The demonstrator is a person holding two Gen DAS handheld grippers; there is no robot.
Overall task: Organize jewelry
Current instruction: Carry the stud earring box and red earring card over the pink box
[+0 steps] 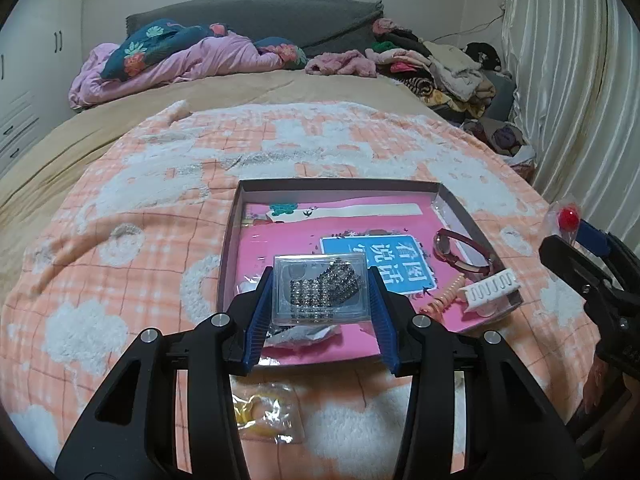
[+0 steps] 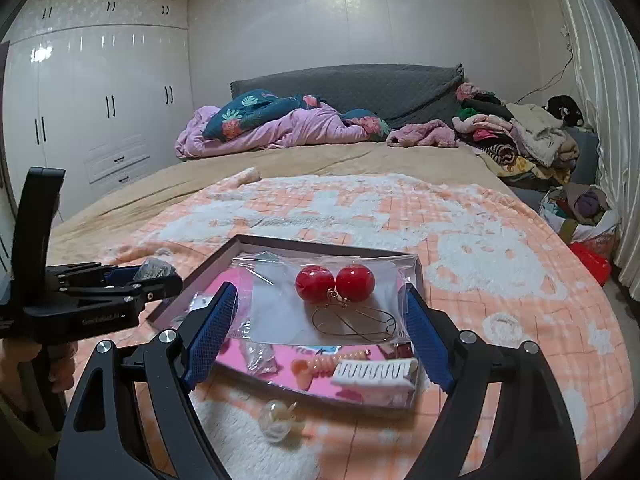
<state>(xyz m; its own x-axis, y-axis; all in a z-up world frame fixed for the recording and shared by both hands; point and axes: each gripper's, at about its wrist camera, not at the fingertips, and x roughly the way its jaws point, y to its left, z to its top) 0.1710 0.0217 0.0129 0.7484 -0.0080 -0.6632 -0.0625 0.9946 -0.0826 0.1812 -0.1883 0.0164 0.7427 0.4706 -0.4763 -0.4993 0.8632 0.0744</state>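
A shallow box (image 1: pixel 336 186) with a pink lining lies on the orange blanket. My left gripper (image 1: pixel 319 292) is shut on a clear plastic case with a beaded bracelet (image 1: pixel 320 289), held above the box's near side. My right gripper (image 2: pixel 320 316) is shut on a clear bag with red ball earrings (image 2: pixel 335 285), held above the box (image 2: pixel 280 245). In the box lie a red watch (image 1: pixel 460 252), a coral spiral hair tie (image 1: pixel 446 294) and a white comb clip (image 1: pixel 490 286). The right gripper shows at the right edge of the left wrist view (image 1: pixel 568 240).
A bag with yellow bands (image 1: pixel 264 410) lies on the blanket in front of the box. A small clear bag with a pale ornament (image 2: pixel 280 420) lies near the box's front edge. Bedding and a clothes pile (image 1: pixel 440 68) sit at the bed's far end.
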